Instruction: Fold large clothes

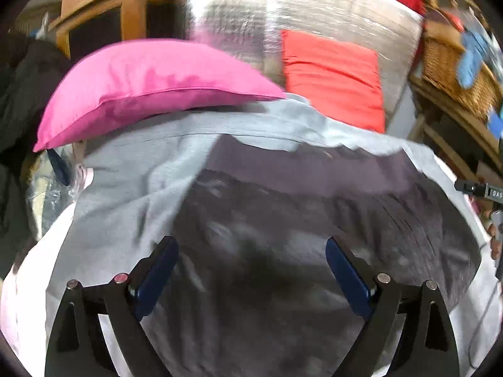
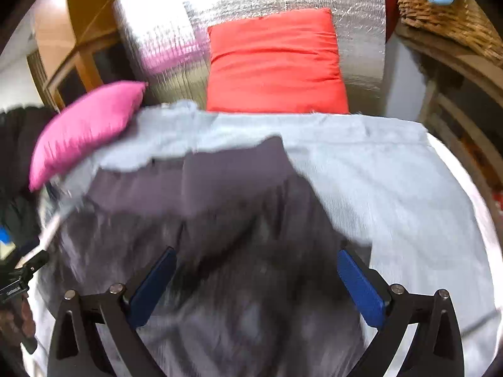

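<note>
A dark grey garment (image 1: 283,220) lies spread on a light grey sheet (image 1: 125,188) that covers a bed. My left gripper (image 1: 251,248) hovers over the garment's near part with its blue-padded fingers (image 1: 157,270) wide apart and nothing between them. In the right wrist view the same dark garment (image 2: 226,220) fills the lower middle, blurred by motion. My right gripper (image 2: 256,259) is open above it, its blue pads (image 2: 361,286) holding nothing. The other gripper shows at the edge of each view.
A pink cushion (image 1: 141,88) lies at the bed's far left and a red cushion (image 1: 333,72) leans on a silver foil-covered backing (image 2: 251,0). Wooden furniture (image 1: 103,9) stands at the back left. A wicker basket (image 1: 452,62) sits on shelving at the right.
</note>
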### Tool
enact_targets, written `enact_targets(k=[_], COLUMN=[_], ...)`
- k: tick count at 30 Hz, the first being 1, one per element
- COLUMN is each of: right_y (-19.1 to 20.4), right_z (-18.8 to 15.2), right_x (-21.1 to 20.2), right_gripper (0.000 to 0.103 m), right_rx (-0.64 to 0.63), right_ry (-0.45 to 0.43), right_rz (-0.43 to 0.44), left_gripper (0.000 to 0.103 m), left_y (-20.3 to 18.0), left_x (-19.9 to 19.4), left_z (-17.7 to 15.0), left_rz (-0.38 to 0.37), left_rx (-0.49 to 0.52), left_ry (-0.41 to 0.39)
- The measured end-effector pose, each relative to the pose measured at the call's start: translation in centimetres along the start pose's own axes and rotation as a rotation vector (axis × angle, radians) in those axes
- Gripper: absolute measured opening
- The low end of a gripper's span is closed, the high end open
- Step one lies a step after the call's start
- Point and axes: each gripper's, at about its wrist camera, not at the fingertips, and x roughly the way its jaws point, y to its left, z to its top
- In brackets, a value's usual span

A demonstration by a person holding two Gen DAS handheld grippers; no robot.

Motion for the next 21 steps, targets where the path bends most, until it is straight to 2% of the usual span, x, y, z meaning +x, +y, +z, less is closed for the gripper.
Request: enact_targets(k=[3, 7, 9, 13, 16, 18, 19, 20, 21], right_y=[-0.8, -0.2, -0.7, -1.1, -2.1, -2.4, -2.3, -2.2, -1.9], right_z=[3.1, 5.8, 6.1, 6.1, 6.5, 6.6, 6.7, 6.7, 6.6], right_x=[3.2, 8.0, 9.7, 11.7, 12.4, 12.8, 13.0, 13.2, 13.4], right_gripper=[0.102, 0.094, 0.089, 0.089, 0.089, 0.089, 0.089, 0.082, 0.057], right_rx=[-0.011, -0.065, -0.076, -0.114, -0.085, -0.069, -0.067, -0.067, -0.069], right_ry=[0.032, 0.087, 0.117, 0.146, 0.145, 0.142, 0.146, 0.151, 0.163], right_rz=[0.062, 0.022, 0.011, 0.011, 0.022, 0.025, 0.033, 0.043, 0.055], left_gripper=[0.095, 0.095, 0.095, 0.095, 0.095, 0.094, 0.075, 0.054, 0.03], left_y=[3.6, 4.5, 3.7, 2.1, 2.0, 1.8, 1.7, 1.6, 1.7], left_x=[3.2, 7.4, 9.4, 12.2, 14.7, 15.1, 15.3, 15.6, 16.0], left_z=[3.0, 5.2, 6.2, 7.1, 7.7, 7.5, 7.4, 7.3, 7.2], left_rz=[0.015, -0.01, -0.041, 0.015, 0.048, 0.055, 0.052, 0.048, 0.047], left_rx=[-0.056, -0.105, -0.068, 0.026, 0.028, 0.023, 0.027, 0.031, 0.025], left_ry=[0.025, 0.082, 0.103, 0.148, 0.219, 0.199, 0.2, 0.212, 0.243])
